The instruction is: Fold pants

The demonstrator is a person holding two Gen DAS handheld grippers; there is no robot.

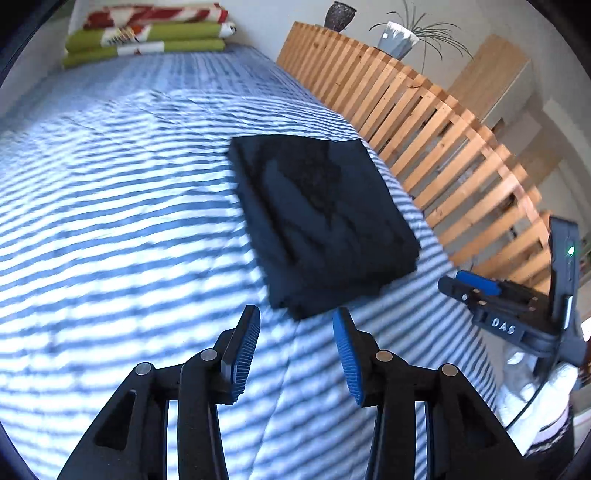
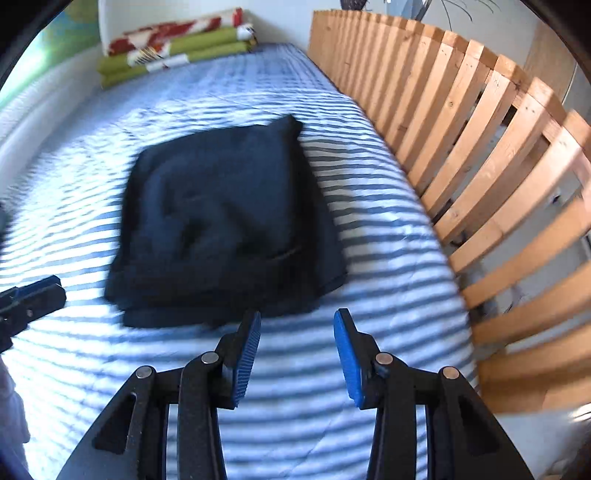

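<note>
The dark navy, soft-cloth pants lay as a compact rectangular bundle of several layers on the blue-and-white striped bedspread, near the side of the bed that ran along the slatted pale-wood frame. My left tool hung just short of the bundle's near corner, its blue ribbed pads spread wide with nothing between them. My right tool hung likewise before the near edge of the pants, jaws parted and empty; in the left view it showed off to the side, clear of the cloth and beyond the bed's edge. Neither tool touched the garment.

By my judgement the folding was essentially done: no leg or waistband trailed loose, and the edges sat stacked, though the lowest layer stuck out slightly at the near side in the right view. What remained, if anything, was a small squaring-up of that edge. Motion blur kept me from reading finer creases. A stack of folded green, red and white blankets sat at the far end of the bed, well apart from the pants.
</note>
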